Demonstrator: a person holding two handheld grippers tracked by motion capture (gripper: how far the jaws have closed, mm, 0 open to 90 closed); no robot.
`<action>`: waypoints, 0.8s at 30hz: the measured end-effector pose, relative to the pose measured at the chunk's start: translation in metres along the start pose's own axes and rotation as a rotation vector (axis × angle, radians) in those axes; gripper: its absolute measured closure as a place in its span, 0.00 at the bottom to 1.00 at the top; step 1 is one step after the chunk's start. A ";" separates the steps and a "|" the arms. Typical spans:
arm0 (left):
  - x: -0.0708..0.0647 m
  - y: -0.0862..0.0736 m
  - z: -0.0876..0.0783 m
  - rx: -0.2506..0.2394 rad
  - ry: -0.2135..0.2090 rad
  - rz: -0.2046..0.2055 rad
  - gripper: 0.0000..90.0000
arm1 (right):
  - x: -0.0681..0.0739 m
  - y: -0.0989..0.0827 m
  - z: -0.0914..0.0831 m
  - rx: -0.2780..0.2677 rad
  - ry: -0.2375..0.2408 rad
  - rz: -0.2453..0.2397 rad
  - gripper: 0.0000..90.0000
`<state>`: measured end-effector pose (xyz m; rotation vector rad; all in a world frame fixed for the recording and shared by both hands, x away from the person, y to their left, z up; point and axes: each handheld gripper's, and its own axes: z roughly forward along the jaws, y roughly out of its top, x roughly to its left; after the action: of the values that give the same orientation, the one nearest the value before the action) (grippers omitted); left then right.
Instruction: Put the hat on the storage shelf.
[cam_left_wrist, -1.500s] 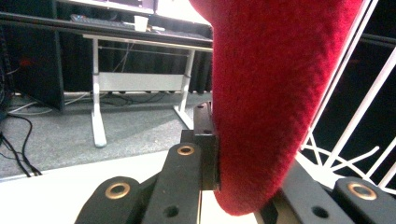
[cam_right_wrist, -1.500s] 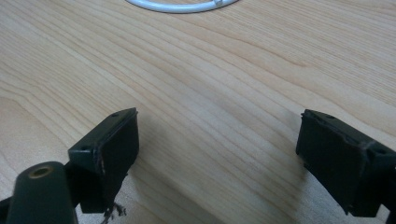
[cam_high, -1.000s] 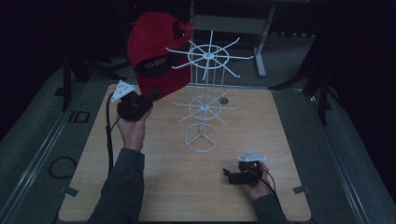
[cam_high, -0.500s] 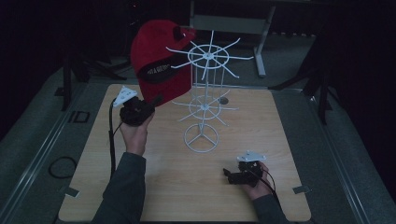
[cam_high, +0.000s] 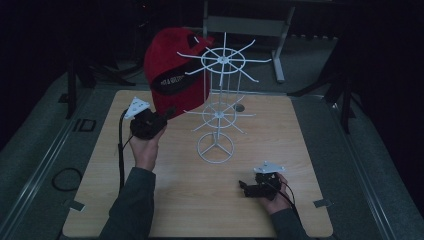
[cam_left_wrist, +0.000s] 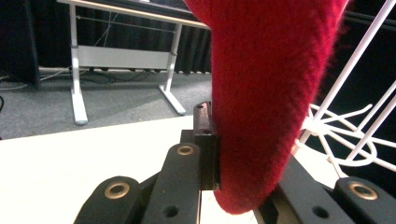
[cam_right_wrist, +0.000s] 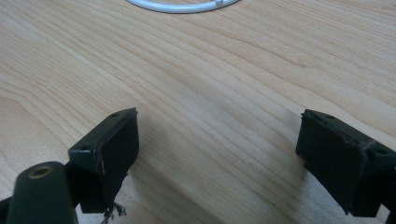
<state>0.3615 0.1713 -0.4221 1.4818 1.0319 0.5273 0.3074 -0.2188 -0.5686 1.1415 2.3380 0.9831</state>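
Red hat (cam_high: 172, 75) is pinched in my left jaws (cam_left_wrist: 212, 154), held high so it can hang on the white rack (cam_high: 220, 100); my right jaws (cam_right_wrist: 219, 154) rest wide apart on the tabletop (cam_high: 280, 130), holding nothing

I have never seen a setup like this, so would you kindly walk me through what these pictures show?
A person sits at a wooden table with handheld tongs in each hand; there is no robot arm. The high view looks down from above the person's side. The other two pictures come from small cameras riding on each tool, looking along its black jaws.

On the table stands a white wire rack with spoked hooks on two tiers. The left tongs are shut on the lower edge of a red knit hat, held up beside the rack's top tier; the left gripper view shows the red fabric pinched close up. The right tongs rest low near the table's front, open and holding nothing, as the right gripper view shows.
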 end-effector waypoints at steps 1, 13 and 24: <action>0.000 -0.001 0.000 0.003 -0.001 0.001 0.95 | 0.000 0.000 0.000 0.000 0.000 0.000 0.14; 0.002 -0.017 0.000 0.039 0.028 0.016 0.95 | 0.000 0.000 0.000 0.000 0.000 0.001 0.14; 0.008 -0.036 -0.003 0.069 0.044 0.025 0.90 | 0.000 0.000 0.000 0.002 0.001 0.003 0.15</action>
<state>0.3519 0.1763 -0.4577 1.5514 1.0767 0.5491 0.3073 -0.2186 -0.5685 1.1456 2.3392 0.9829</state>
